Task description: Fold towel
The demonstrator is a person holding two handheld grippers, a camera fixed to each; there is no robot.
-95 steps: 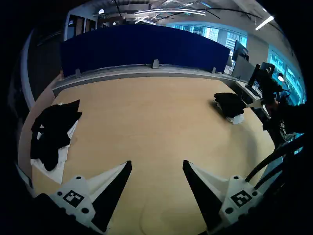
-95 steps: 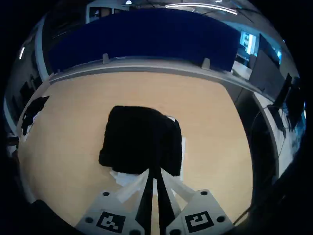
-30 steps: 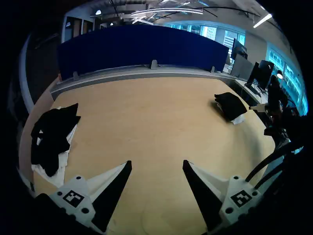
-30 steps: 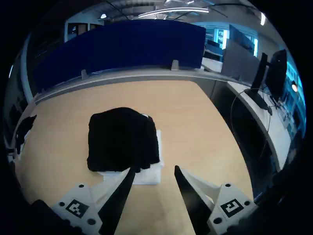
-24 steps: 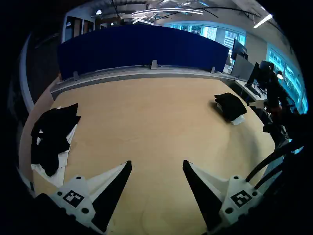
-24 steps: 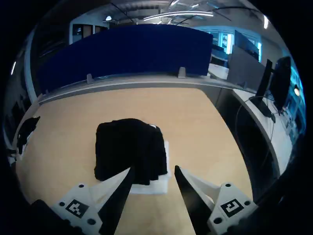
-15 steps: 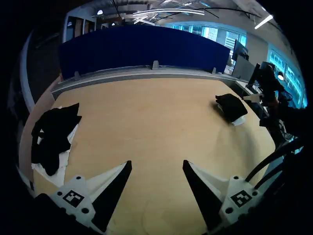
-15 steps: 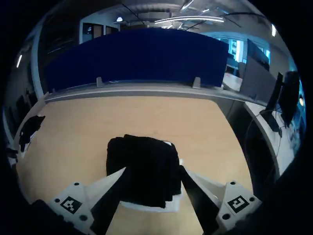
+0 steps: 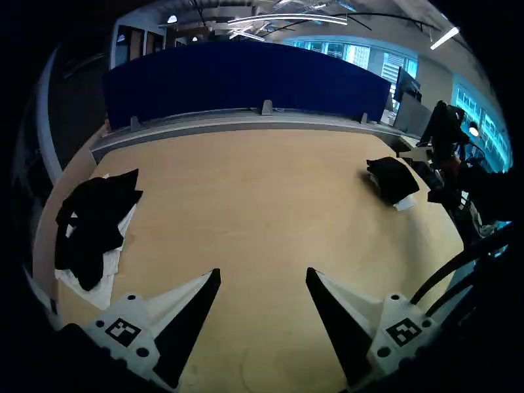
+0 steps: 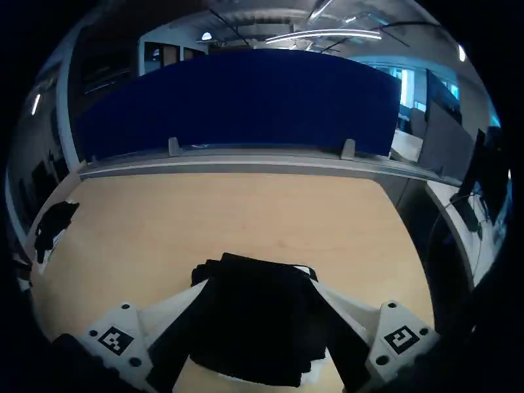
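Folded stack (image 10: 259, 321), black over a white layer, is lying on the tabletop (image 10: 196, 216) near its right edge. You are holding the right gripper (image 10: 261, 285) low, fingers spread wide and straddling the stack, not clamping it. Left gripper (image 9: 262, 272) is hovering over bare wood, fingers released, empty. Judged step: settling the finished stack. Next move is probably going for the loose pile (image 9: 92, 219) at far left, which calls for separating out a single towel.
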